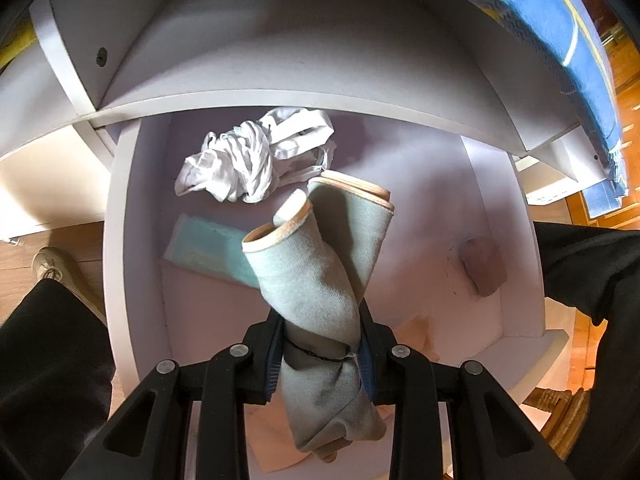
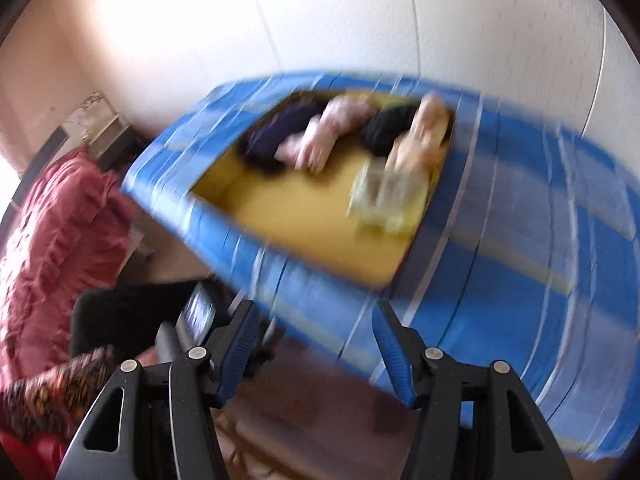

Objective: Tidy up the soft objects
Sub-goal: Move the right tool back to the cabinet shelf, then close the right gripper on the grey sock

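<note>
Left gripper (image 1: 320,344) is clamped on a pale green sock pair (image 1: 320,280) above the open white drawer (image 1: 120,240), while right gripper (image 2: 316,344), blurred, stands parted and empty.

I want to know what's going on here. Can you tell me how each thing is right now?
Left gripper: shut on the green socks.
Green socks: bundled as a pair, held above the drawer.
Drawer: pulled open.
White cloth: crumpled, lying in the drawer.
Right gripper: open, nothing between its fingers.
Blue box: open on top, soft things piled inside, blurred.
</note>
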Available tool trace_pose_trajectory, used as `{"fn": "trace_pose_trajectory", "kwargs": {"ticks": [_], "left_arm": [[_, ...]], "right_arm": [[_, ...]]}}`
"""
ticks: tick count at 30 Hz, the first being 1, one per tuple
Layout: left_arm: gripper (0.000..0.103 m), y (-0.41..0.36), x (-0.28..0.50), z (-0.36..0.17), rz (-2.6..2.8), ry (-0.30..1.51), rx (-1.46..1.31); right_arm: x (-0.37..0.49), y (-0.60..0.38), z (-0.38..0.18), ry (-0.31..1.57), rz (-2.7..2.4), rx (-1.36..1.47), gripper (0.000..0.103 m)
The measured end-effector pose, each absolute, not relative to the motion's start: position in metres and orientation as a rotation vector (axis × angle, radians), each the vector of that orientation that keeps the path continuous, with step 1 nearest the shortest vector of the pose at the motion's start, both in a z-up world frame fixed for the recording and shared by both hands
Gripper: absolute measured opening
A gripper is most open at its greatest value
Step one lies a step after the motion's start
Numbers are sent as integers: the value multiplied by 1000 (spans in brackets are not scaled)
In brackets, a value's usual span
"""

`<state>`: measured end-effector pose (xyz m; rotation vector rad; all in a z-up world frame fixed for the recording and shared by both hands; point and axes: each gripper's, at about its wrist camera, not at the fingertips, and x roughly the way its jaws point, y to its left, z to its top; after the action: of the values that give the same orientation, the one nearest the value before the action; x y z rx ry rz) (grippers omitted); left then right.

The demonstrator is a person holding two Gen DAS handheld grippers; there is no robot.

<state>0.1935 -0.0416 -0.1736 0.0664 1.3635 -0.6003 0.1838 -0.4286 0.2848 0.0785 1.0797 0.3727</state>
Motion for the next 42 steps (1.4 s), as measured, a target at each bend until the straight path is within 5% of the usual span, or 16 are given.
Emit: {"fn": "trace_pose_trajectory", "kwargs": {"ticks": [7, 18, 27, 42], "left_arm": [[32, -40, 195, -173, -591, 1361, 70], [32, -45, 192, -172, -592, 1360, 101], [32, -51, 188, -171, -606, 1349, 125], [32, -55, 174, -150, -664, 1296, 147]], "right_arm": [[131, -421, 182, 1367, 348, 94, 60], [126, -459, 15, 1723, -46, 609, 60], [163, -457, -2, 1610, -249, 236, 62], [180, -491, -42, 1675, -316, 237, 65]]}}
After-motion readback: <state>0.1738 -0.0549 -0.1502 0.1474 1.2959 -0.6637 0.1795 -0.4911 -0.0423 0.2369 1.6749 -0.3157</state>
